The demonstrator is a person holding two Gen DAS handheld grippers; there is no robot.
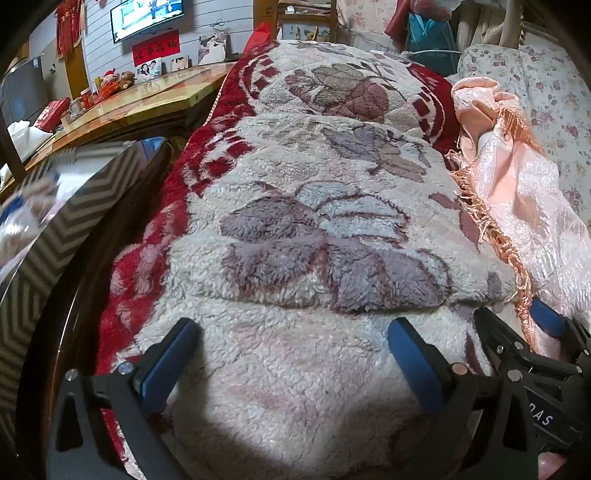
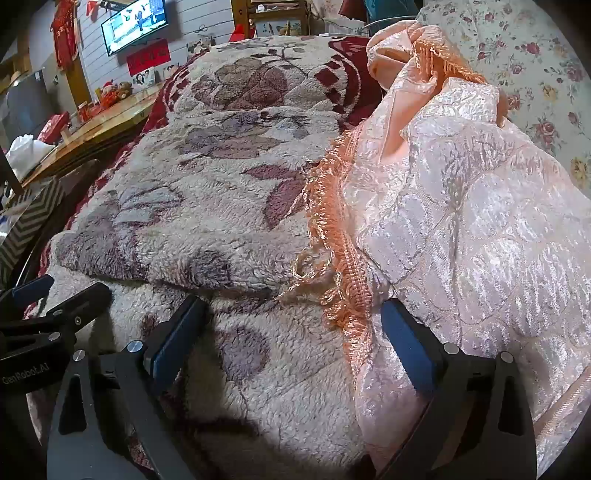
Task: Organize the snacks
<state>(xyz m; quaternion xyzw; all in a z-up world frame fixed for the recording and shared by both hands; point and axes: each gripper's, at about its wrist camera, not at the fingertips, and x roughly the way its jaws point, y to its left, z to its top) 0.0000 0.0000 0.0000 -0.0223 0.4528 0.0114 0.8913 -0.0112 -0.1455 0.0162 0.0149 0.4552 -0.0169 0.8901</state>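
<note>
Both tools are spread wide with nothing between their fingers: the left tool (image 1: 295,354) hangs over the fluffy flower blanket (image 1: 314,229), the right tool (image 2: 291,332) over the pink fringed cloth (image 2: 443,206). Only the left view shows the zigzag box (image 1: 74,229) close up, with blurry packets, maybe snacks (image 1: 26,206), inside.

both wrist views downward, sharing blanket (image 1: 314,229)

fluffy cream-and-red floral fleece blanket (image 1: 314,229) centre | shiny pink quilted cloth with orange fringe (image 2: 461,206) at 3 o'clock | long wooden table (image 1: 122,107) at 10 o'clock | wall-mounted flat television (image 1: 147,16) at 11 o'clock
</note>
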